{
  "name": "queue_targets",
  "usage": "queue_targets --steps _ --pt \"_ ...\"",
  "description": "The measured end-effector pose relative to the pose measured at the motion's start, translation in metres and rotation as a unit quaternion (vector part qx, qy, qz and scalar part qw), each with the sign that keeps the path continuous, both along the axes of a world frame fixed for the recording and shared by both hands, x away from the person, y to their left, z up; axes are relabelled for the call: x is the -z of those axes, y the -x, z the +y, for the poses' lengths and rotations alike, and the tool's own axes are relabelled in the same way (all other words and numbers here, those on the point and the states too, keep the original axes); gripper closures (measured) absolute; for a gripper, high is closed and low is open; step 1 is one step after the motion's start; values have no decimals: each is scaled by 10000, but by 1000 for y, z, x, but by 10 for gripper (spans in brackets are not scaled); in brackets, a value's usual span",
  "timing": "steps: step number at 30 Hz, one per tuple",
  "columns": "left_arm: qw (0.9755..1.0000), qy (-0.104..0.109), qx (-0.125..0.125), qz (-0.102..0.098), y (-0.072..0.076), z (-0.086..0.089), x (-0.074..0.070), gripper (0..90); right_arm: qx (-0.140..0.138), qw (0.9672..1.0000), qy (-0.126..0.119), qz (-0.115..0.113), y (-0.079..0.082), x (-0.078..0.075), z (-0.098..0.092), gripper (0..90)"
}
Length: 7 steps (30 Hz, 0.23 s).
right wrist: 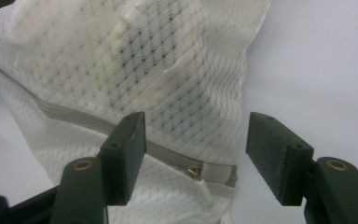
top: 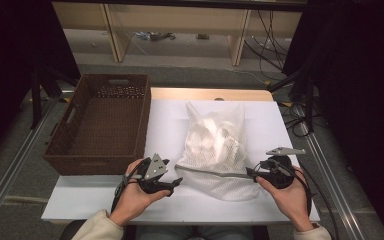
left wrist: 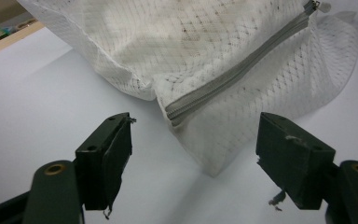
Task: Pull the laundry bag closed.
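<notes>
Here, one mesh bag (top: 215,150), one basket (top: 102,120).

L gripper (left wrist: 193,154) jaws apart w/ nothing between, just short of mesh bag (left wrist: 205,51) corner; grey zipper (left wrist: 235,65) end nearest, on white tabletop (left wrist: 51,93).

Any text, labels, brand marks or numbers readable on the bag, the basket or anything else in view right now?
None readable.
White mesh laundry bag with grey zipper: no print or label visible.
Brown woven rectangular basket: no tag or lettering visible.
White tabletop: blank.
Small items on the floor beyond the table: too small and blurred to read.
</notes>
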<state>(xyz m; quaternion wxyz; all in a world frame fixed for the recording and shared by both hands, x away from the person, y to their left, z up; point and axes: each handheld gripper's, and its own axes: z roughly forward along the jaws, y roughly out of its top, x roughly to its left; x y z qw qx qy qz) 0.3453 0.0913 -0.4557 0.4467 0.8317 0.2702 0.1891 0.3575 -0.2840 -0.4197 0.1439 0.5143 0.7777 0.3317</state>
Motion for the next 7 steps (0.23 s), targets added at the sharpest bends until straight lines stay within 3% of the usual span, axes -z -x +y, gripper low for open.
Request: queue_targets --steps 5,6,7 --pt "10000 -33 0 0 -1 0 0 257 6 9999 -25 -114 -2 0 -5 360" --pt "10000 -21 -16 19 -1 0 0 258 -115 9994 -12 -319 -3 1 -7 356" --pt "10000 -14 -26 27 -1 0 0 260 -51 9994 35 -340 -3 0 -7 354"
